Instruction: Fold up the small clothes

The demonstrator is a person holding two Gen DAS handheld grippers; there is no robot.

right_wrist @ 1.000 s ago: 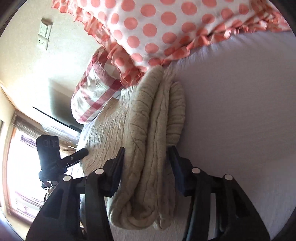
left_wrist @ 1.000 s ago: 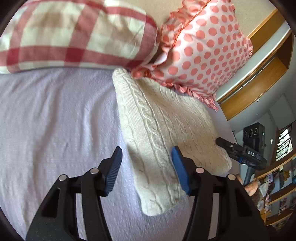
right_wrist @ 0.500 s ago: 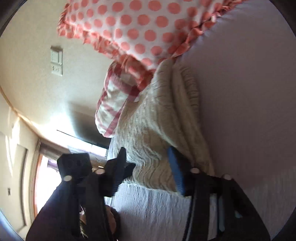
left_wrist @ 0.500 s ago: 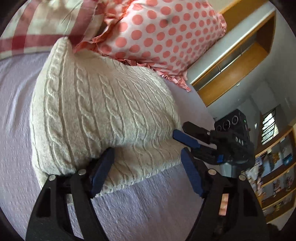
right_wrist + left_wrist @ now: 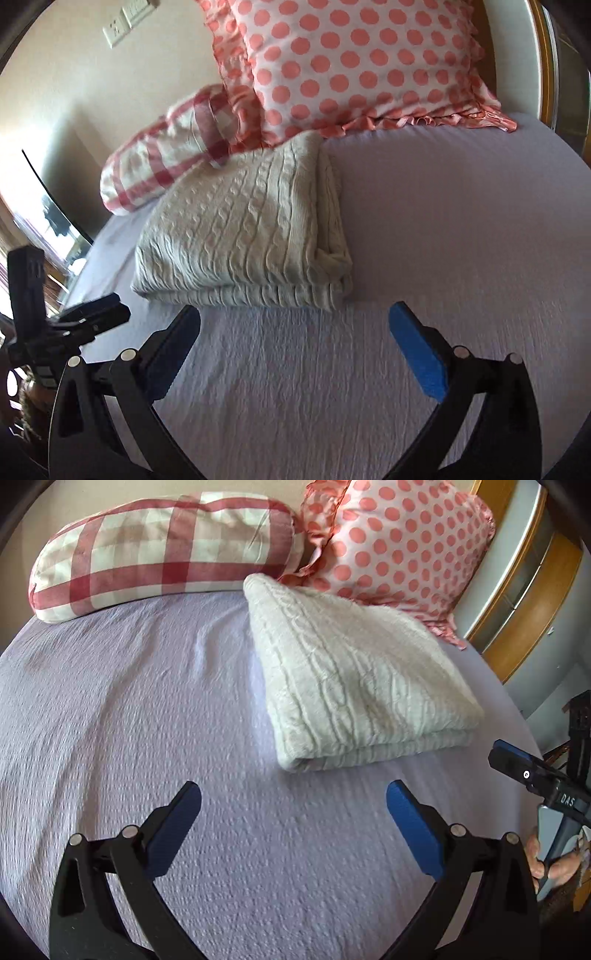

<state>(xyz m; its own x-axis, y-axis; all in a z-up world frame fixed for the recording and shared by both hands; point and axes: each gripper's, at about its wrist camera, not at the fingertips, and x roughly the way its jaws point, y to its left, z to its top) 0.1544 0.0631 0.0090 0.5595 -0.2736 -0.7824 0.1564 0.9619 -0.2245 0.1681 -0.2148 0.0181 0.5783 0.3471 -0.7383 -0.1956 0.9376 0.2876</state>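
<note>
A cream cable-knit sweater (image 5: 354, 679) lies folded into a thick rectangle on the lilac bedsheet (image 5: 147, 720), its far end against the pillows. It also shows in the right wrist view (image 5: 243, 229). My left gripper (image 5: 293, 805) is open and empty, a short way back from the sweater's near edge. My right gripper (image 5: 293, 325) is open and empty, just in front of the sweater's near edge. The right gripper shows at the right edge of the left wrist view (image 5: 517, 764).
A red-checked pillow (image 5: 159, 550) and a pink polka-dot pillow (image 5: 399, 542) lie at the head of the bed. A wooden headboard and shelf (image 5: 524, 602) stand to the right. The bedsheet (image 5: 461, 221) stretches wide around the sweater.
Both grippers have let go of the sweater and pulled back. Their jaws have opened wide. The sweater now lies flat and folded on the bed.
</note>
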